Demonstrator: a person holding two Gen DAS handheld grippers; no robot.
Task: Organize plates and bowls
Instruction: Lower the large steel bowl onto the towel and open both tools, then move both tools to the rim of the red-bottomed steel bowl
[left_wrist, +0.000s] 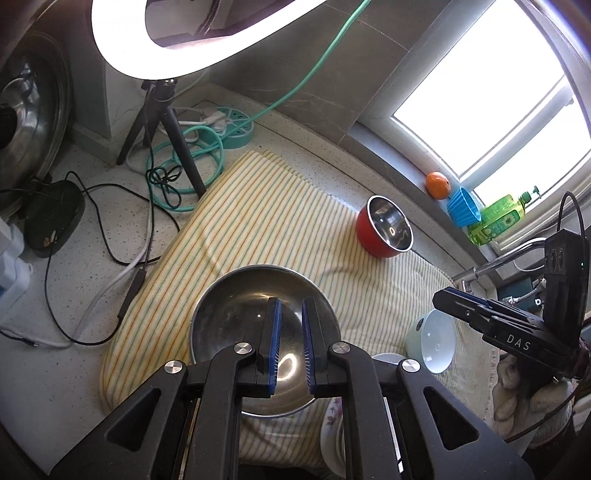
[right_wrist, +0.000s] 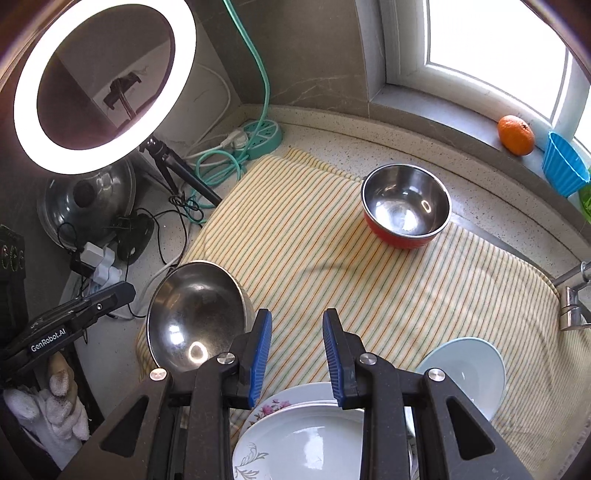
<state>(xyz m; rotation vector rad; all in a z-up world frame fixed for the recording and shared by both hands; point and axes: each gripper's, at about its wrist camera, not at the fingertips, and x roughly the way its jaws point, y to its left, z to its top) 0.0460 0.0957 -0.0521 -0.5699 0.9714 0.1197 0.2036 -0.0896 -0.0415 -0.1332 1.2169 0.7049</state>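
I read "GenRobot.AI" on left gripper (right_wrist: 122, 291), clamped on steel bowl (right_wrist: 195, 317) rim; "DAS" on right gripper (right_wrist: 297, 328), jaws apart, empty.

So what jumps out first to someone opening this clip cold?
The glowing ring light at upper left dominates. Below it a yellow striped towel covers the counter, with a red steel-lined bowl at its far side. A tilted steel bowl sits at its near left edge.
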